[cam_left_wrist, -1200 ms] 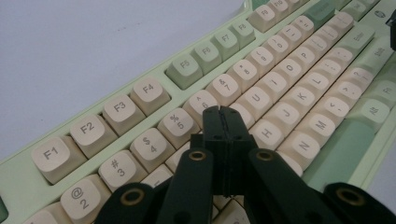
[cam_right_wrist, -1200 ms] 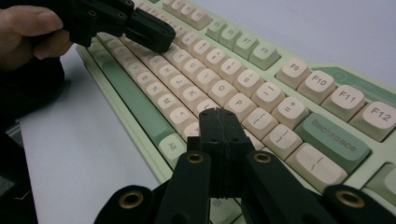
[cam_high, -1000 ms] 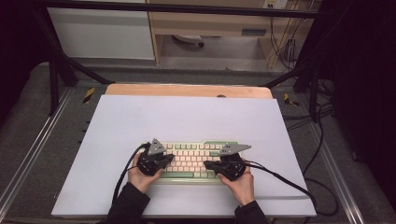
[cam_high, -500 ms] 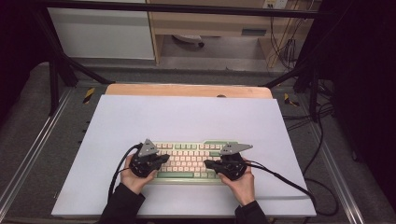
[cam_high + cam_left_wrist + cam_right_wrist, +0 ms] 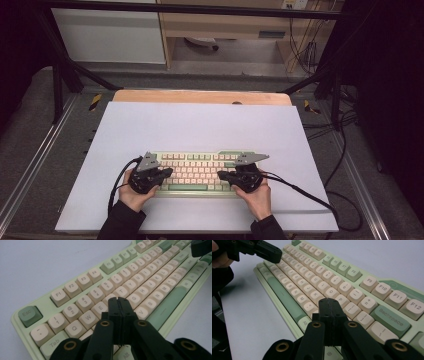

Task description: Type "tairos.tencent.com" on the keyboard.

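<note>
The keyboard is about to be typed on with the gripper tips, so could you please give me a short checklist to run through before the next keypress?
1. Keyboard lies flat on the white mat: ok.
2. Left gripper jaws closed to a single tip, nothing between them: ok.
3. Right gripper jaws closed to a single tip, nothing between them: ok.
4. Left tip is over the letter keys near E and T: ok.
5. Right tip is over the keys near P: ok.
6. Either tip already pressing a key: cannot tell.

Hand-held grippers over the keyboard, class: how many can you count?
2. The left hand-held gripper is over the left end of the keyboard, the right hand-held gripper over its right end, both shut.
</note>
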`<state>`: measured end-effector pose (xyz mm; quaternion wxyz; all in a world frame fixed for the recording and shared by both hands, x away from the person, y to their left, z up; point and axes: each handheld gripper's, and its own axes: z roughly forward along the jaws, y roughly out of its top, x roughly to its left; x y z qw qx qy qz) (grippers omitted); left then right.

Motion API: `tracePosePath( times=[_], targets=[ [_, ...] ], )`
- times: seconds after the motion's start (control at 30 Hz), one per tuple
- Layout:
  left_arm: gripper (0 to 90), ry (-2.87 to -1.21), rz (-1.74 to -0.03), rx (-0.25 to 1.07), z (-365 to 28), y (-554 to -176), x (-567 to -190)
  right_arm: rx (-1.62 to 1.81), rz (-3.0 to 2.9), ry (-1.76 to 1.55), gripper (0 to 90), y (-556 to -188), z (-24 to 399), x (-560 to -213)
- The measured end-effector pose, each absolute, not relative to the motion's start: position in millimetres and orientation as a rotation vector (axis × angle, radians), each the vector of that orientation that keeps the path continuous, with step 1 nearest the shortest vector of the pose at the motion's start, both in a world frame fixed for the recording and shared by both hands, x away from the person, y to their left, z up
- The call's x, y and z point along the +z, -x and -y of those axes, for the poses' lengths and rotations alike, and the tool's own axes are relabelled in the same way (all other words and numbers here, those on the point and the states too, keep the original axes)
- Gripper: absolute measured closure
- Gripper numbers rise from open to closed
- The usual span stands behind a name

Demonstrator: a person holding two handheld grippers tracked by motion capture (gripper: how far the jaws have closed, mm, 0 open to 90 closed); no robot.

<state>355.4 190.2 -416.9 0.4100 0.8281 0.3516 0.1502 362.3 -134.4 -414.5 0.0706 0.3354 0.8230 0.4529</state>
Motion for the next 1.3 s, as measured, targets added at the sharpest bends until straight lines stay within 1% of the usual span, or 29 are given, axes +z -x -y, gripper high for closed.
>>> tracePosePath(
  times=[0.43,0.7,1.3],
  targets=[
    [90.0,-2.063,-0.904,0.371,-205.0,-351.7,-418.5,1.347,-2.521,-0.987,90.0,-363.0,116.6,-421.1],
    [90.0,-2.059,-0.915,0.368,-209.6,-353.2,-420.2,1.324,-2.541,-0.99,90.0,-363.6,113.2,-428.2],
    [90.0,-2.06,-0.914,0.367,-208.3,-353.7,-422.1,1.296,-2.555,-0.979,90.0,-364.4,110.3,-436.3]
  ],
)
